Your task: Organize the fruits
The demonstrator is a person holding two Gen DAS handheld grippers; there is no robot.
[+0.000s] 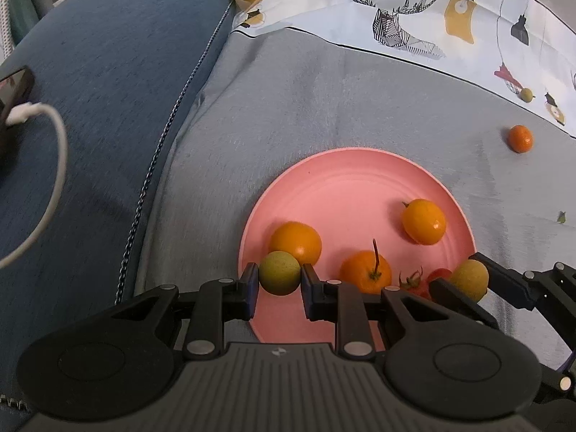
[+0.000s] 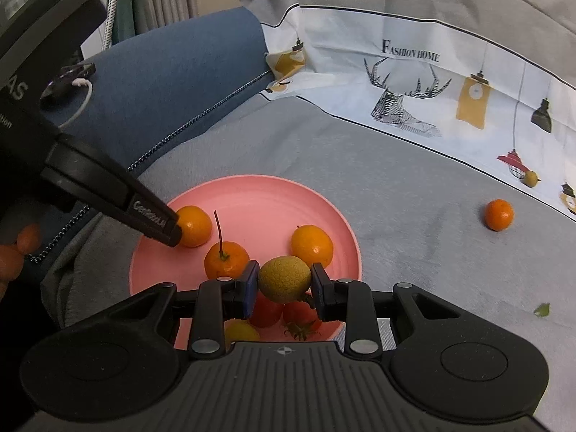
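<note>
Both tongs loaded over the plate, release pending.

Plate (image 1: 360, 180) lies directly below and ahead of both tongs, on the grey cloth (image 1: 288, 90). Three oranges (image 1: 296, 241) and tomatoes (image 2: 266, 311) are already on it. One stray orange (image 1: 520, 138) and a small green fruit (image 1: 526, 94) are left far right, well apart, nearer the right tongs. Left tongs (image 1: 280, 277) are clamped narrow on a green fruit (image 1: 280, 273), held over the plate's near-left rim. Right tongs (image 2: 284, 282) are clamped on a second green fruit (image 2: 284, 279), held above the tomatoes. Both fruits are round, no long axis. Both tongs are pitched down, left steeper; judged ready to drop.
</note>
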